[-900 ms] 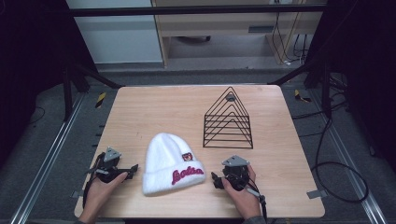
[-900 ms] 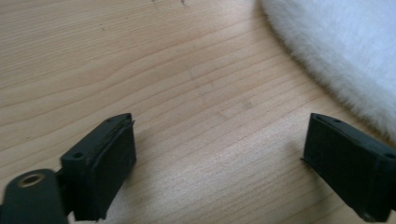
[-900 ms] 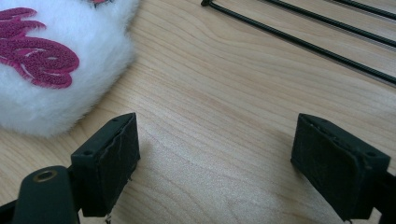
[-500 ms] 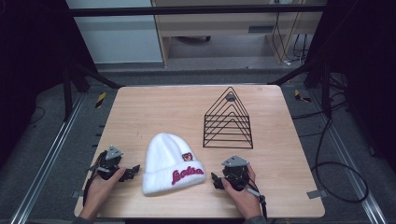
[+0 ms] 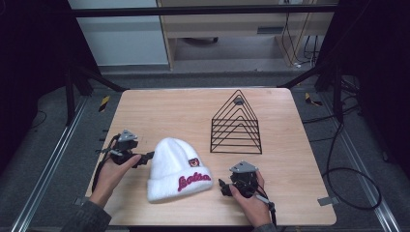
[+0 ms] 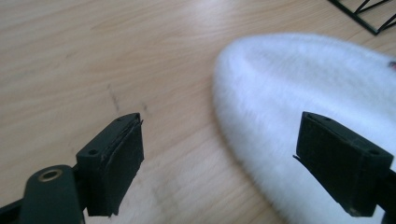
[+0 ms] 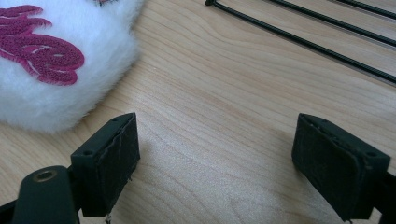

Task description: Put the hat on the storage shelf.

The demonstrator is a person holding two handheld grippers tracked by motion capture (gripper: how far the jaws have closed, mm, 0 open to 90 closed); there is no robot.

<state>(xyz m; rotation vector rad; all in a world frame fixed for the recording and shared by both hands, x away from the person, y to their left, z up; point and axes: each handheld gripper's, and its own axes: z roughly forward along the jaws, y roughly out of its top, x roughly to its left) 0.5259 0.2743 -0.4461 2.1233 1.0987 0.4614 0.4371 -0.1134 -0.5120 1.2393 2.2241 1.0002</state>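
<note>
A white fuzzy beanie (image 5: 176, 169) with red lettering on its cuff lies flat near the table's front edge. My left gripper (image 5: 149, 156) sits just left of it, jaws open and pointing at its crown. In the left gripper view the gripper (image 6: 219, 158) is open, and its right jaw hangs over the edge of the beanie (image 6: 299, 93) without pressing it. My right gripper (image 5: 222, 186) rests right of the cuff. The right gripper view shows this gripper (image 7: 215, 158) open over bare wood, with the beanie (image 7: 46, 70) ahead on the left.
A black wire rack (image 5: 237, 123) shaped like a row of triangles stands behind the beanie at the right, and its base wires (image 7: 303, 42) run past the right gripper. The wooden table (image 5: 169, 111) ends close behind both hands. Dark frame bars and cables surround it.
My left gripper has moved away from the table's front edge and closer to the beanie's crown. The right gripper and the beanie have stayed where they were.
</note>
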